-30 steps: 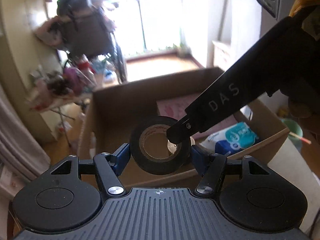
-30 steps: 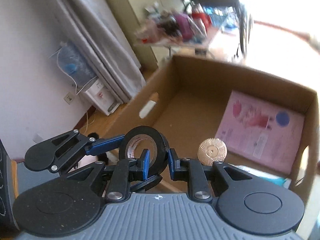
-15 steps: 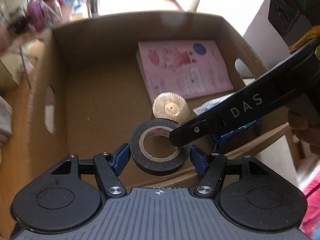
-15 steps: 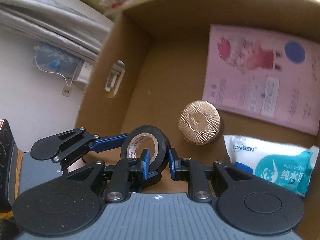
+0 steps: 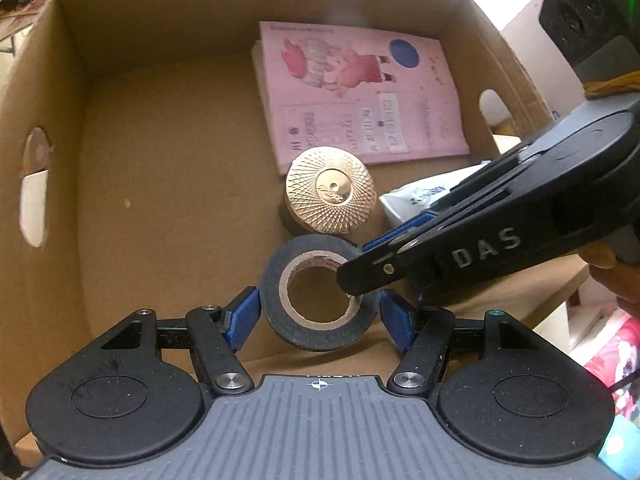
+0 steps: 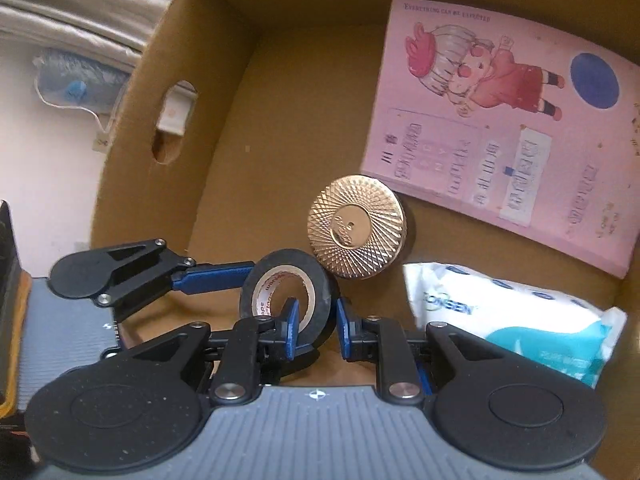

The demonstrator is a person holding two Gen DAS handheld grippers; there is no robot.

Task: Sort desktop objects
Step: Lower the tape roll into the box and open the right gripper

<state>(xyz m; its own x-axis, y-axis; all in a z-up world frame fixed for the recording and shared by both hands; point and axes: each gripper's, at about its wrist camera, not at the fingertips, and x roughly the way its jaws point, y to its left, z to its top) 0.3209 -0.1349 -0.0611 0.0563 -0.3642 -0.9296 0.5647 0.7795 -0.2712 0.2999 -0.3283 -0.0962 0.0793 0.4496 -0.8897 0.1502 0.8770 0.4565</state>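
A black tape roll (image 5: 316,336) hangs over the near part of an open cardboard box (image 5: 120,160). My left gripper (image 5: 319,305) is shut on the roll, its blue pads pressing on the roll's two outer sides. My right gripper (image 6: 317,313) reaches in from the right and is shut on the ring's wall, one pad inside the hole and one outside. In the right wrist view the tape roll (image 6: 288,264) stands on edge, with a left finger (image 6: 216,276) against its far side. Both grippers point steeply down into the box.
On the box floor lie a pink notebook (image 5: 360,92), a round gold lid (image 5: 331,196) just beyond the roll, and a white-and-blue wipes packet (image 6: 500,312) at the right. The left half of the floor (image 6: 280,140) is bare cardboard. Handle holes (image 5: 34,188) pierce the side walls.
Both grippers have tipped downward and sunk toward the box with the tape roll held between them. The view has swung from the room and window to the box's inside.
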